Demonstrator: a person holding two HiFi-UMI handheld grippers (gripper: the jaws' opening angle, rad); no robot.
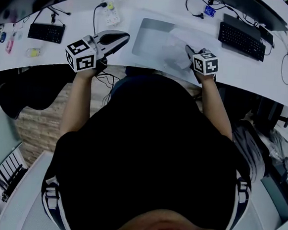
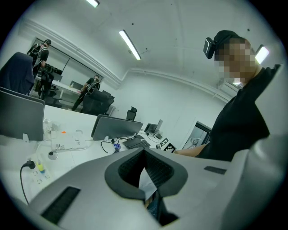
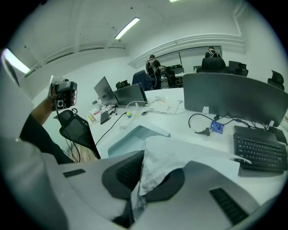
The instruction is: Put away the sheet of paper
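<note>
A crumpled white sheet of paper (image 1: 175,51) hangs over the white desk (image 1: 246,78), just right of a shallow grey tray (image 1: 149,38). My right gripper (image 1: 190,52) is shut on it. In the right gripper view the paper (image 3: 159,161) bunches up between the closed jaws of the right gripper (image 3: 131,209), and the grey tray (image 3: 135,137) lies beyond. My left gripper (image 1: 121,38) is held above the desk's front edge left of the tray, apart from the paper. In its own view the left gripper (image 2: 150,197) has its jaws together with nothing in them.
A black keyboard (image 1: 241,40) lies right of the paper, and a power strip (image 1: 111,16) with cables lies behind the left gripper. A smaller keyboard (image 1: 46,32) sits far left. A monitor (image 3: 234,96) stands behind the desk. A black chair (image 3: 76,130) stands at the left.
</note>
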